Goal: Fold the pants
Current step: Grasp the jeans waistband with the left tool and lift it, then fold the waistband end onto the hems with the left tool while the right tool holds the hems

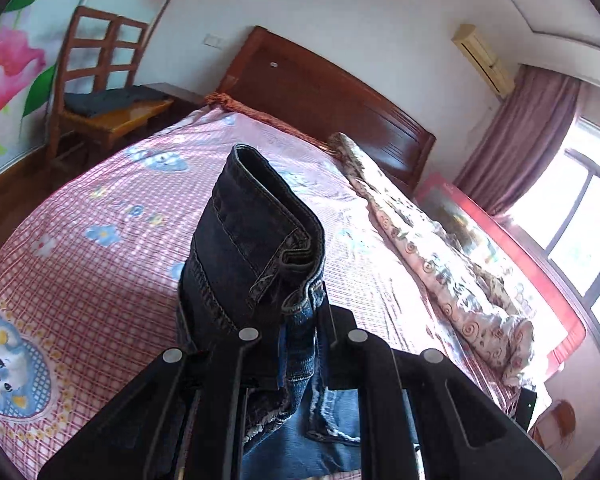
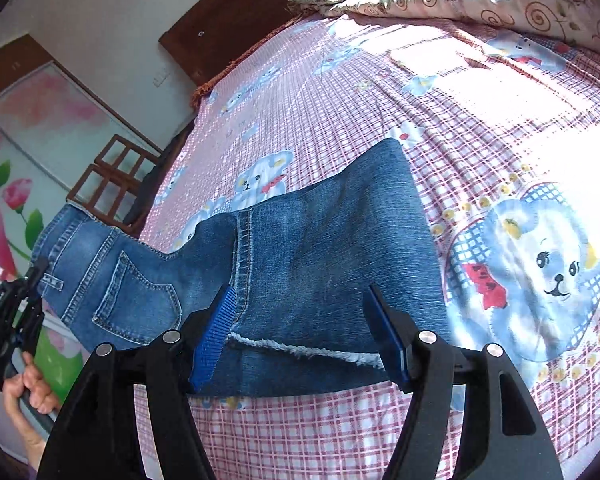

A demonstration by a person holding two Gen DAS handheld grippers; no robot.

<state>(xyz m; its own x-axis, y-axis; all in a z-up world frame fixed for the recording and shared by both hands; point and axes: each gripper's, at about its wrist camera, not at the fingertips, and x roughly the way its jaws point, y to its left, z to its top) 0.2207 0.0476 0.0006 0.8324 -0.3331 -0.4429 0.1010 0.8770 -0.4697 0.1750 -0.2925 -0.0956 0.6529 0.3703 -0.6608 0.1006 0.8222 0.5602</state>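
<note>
Pants lay on the bed, long axis running crosswise from the frayed hem under the right gripper out to the waistband lifted off the bed's edge. That gripper hovered just above the hem, tongs spread apart. The left gripper was clamped on the bunched waistband, held by a hand raised beside the mattress

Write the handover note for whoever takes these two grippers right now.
Left gripper: shut on the jeans at the waistband, lifted above the bed.
Right gripper: open, jaws astride the frayed hem, not gripping.
Jeans: legs stacked, lying across the checked sheet; waist end is raised off the bed's edge.
Done: legs laid together.
Left: close on the hem, then probably bring the ends together.
</note>
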